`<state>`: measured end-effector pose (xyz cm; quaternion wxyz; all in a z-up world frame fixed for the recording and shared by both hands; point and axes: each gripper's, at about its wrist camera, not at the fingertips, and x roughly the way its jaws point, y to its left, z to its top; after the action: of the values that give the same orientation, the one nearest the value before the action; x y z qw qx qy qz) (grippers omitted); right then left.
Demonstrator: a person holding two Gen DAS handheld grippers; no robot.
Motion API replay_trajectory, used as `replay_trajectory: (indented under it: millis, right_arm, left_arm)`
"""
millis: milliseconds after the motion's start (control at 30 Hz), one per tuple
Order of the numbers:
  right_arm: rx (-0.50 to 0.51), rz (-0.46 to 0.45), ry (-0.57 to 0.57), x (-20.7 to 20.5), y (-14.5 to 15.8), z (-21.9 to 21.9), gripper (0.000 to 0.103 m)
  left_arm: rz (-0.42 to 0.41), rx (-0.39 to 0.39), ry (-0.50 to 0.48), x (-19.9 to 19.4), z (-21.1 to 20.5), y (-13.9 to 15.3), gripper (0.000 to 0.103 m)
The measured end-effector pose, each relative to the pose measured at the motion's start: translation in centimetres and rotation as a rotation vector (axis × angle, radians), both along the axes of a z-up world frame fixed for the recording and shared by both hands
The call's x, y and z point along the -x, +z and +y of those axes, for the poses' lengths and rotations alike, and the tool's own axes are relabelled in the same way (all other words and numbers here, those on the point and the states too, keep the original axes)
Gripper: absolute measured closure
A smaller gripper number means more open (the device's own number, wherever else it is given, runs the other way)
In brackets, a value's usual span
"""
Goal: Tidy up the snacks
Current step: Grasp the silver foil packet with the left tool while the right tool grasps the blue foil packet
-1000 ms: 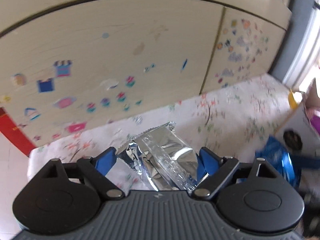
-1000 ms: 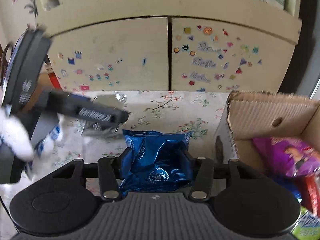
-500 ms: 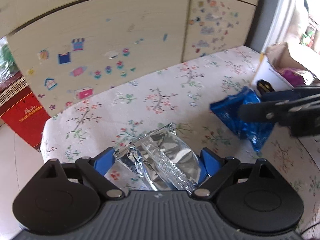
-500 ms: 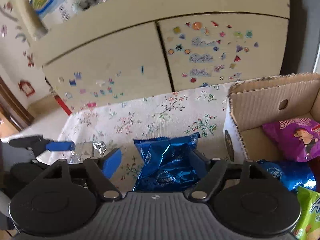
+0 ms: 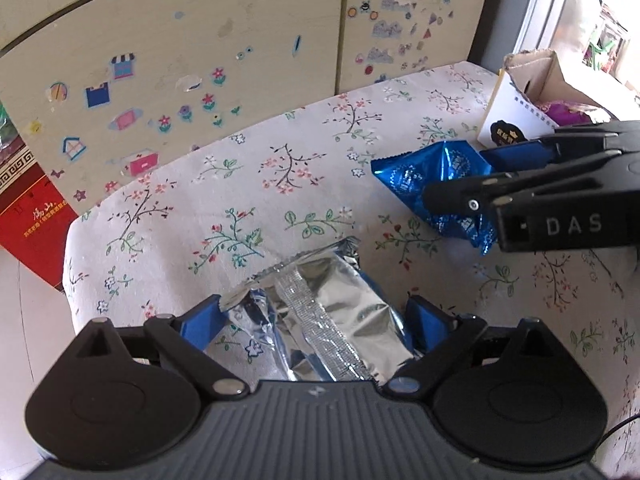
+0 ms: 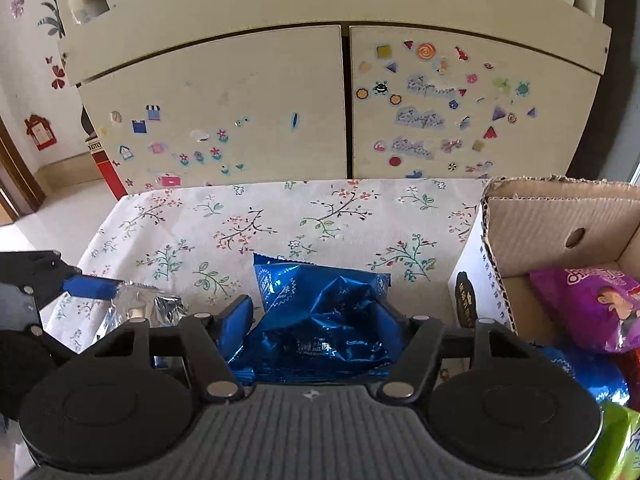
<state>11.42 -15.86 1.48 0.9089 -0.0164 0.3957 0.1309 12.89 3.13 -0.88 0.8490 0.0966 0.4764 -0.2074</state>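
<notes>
A crumpled silver foil snack bag (image 5: 340, 320) lies on the floral tablecloth (image 5: 248, 184) between the fingers of my left gripper (image 5: 312, 308). Its jaws are opening, and a gap shows beside the right pad. A shiny blue snack bag (image 6: 304, 280) sits between the fingers of my right gripper (image 6: 312, 310). Those jaws are closing, and both pads press into the creased foil. From the left wrist view, the right gripper (image 5: 460, 176) reaches in from the right with the blue bag (image 5: 408, 176) pinched at its tip. The silver bag (image 6: 152, 308) also shows at the left of the right wrist view.
An open cardboard box (image 6: 560, 200) stands at the table's right end, holding a purple snack bag (image 6: 592, 304), a blue one and a green one (image 6: 616, 440). A sticker-covered cabinet (image 6: 344, 100) runs behind the table. A red box (image 5: 28, 208) stands on the floor to the left.
The left gripper swung from facing the cabinet down over the table, and its jaws widened around the silver bag. The right jaws spread off the blue bag, then narrowed onto it again.
</notes>
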Motion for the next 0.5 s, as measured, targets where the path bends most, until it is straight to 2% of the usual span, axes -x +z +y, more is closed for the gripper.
replay_trajectory:
  millis: [33, 100, 233, 500]
  right_arm:
    - [-0.002, 0.000, -0.003, 0.0, 0.0, 0.0, 0.029]
    - [-0.032, 0.009, -0.022, 0.0, -0.1, -0.3, 0.018]
    - [-0.131, 0.029, -0.061, -0.5, 0.0, -1.0, 0.015]
    - [-0.083, 0.011, -0.059, -1.4, -0.6, -0.2, 0.013]
  left_arm:
    - [0.001, -0.003, 0.009, 0.0, 0.0, -0.1, 0.002]
    - [0.004, -0.002, 0.020, -0.2, 0.0, -0.3, 0.000]
    - [-0.002, 0.003, 0.051, -0.2, -0.1, -0.2, 0.000]
    - [-0.036, 0.022, 0.072, 0.3, 0.1, -0.3, 0.000]
